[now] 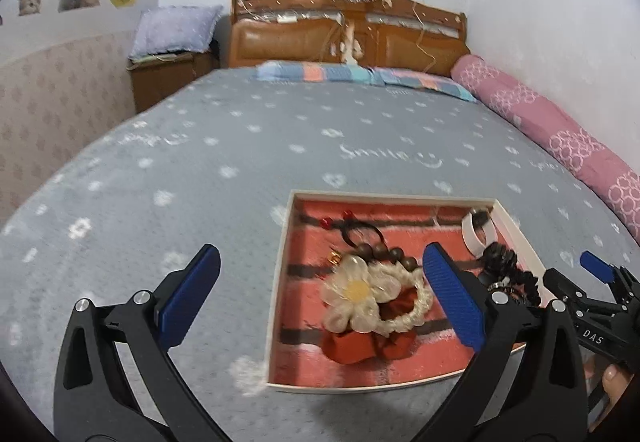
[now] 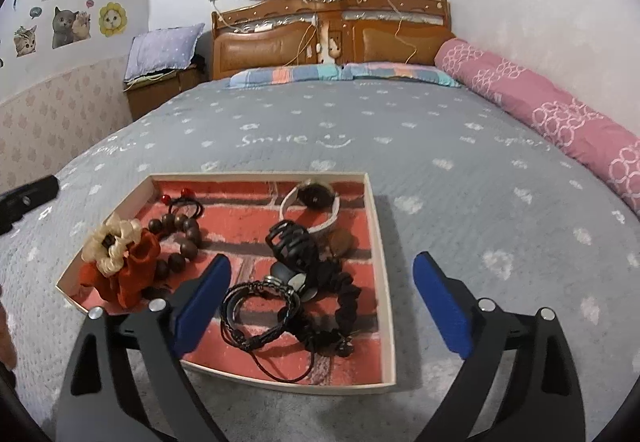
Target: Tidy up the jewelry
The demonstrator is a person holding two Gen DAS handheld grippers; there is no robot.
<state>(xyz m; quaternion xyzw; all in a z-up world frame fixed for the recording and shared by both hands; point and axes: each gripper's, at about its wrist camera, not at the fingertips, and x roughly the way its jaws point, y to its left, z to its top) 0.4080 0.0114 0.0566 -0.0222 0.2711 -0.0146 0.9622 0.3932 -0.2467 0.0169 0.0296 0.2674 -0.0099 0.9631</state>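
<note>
A grey quilted bedspread (image 2: 360, 130), dotted with white flowers and the stitched word "Smile", fills both views; a carved wooden headboard (image 2: 332, 38) stands at its far end and a long pink bolster (image 2: 540, 102) runs along the right edge. On the bedspread sits a shallow square tray (image 2: 382, 282) with pale walls and a red brick-patterned liner, holding all the jewelry.

The right wrist view shows the whole tray: a white-strapped watch (image 2: 312, 202) at the back, a black claw clip (image 2: 292, 242), a black braided bracelet (image 2: 260, 306) beside a black scrunchie (image 2: 344, 306), a string of 8 or so round brown wooden beads (image 2: 184, 238), and black hair ties with red beads (image 2: 186, 204). The left wrist view crops the tray's right side behind its own finger, but shows the cream fabric flower (image 1: 356, 294) on a red scrunchie (image 1: 360, 346) face-on, though blurred.

The left gripper (image 1: 320, 298) stands wide with nothing between its ribbed blue pads. The right gripper (image 2: 324, 306) is equally wide, above the tray's near right corner, gripping nothing.
</note>
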